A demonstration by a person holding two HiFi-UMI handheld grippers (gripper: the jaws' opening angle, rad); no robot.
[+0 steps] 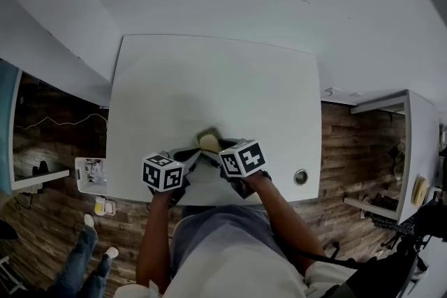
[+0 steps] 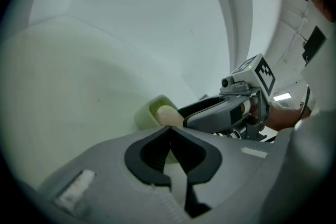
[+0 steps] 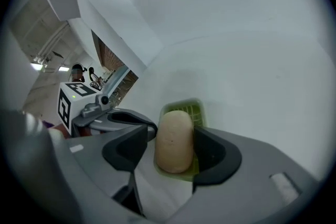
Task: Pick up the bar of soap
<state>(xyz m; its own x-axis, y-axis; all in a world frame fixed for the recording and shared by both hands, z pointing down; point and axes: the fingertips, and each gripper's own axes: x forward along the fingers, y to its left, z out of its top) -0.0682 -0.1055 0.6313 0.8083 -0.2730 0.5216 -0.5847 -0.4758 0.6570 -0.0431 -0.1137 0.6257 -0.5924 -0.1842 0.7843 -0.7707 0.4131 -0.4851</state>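
Observation:
A cream bar of soap (image 3: 175, 140) stands between the jaws of my right gripper (image 3: 173, 136), which is shut on it. Right under and behind the soap is a green ridged soap dish (image 3: 190, 111) on the white table (image 1: 209, 80). In the left gripper view the soap (image 2: 167, 115) sticks out of the right gripper's tips (image 2: 184, 114), over the dish (image 2: 148, 113). My left gripper (image 2: 169, 129) is shut with nothing in it, just left of the dish. In the head view both grippers (image 1: 188, 155) (image 1: 218, 150) meet at the soap (image 1: 209, 143) near the table's front edge.
A round cable hole (image 1: 301, 176) sits at the table's front right corner. Wooden floor surrounds the table, with a person's legs (image 1: 84, 255) at the lower left, a small white stand (image 1: 91, 174) on the left and a white shelf unit (image 1: 408, 150) on the right.

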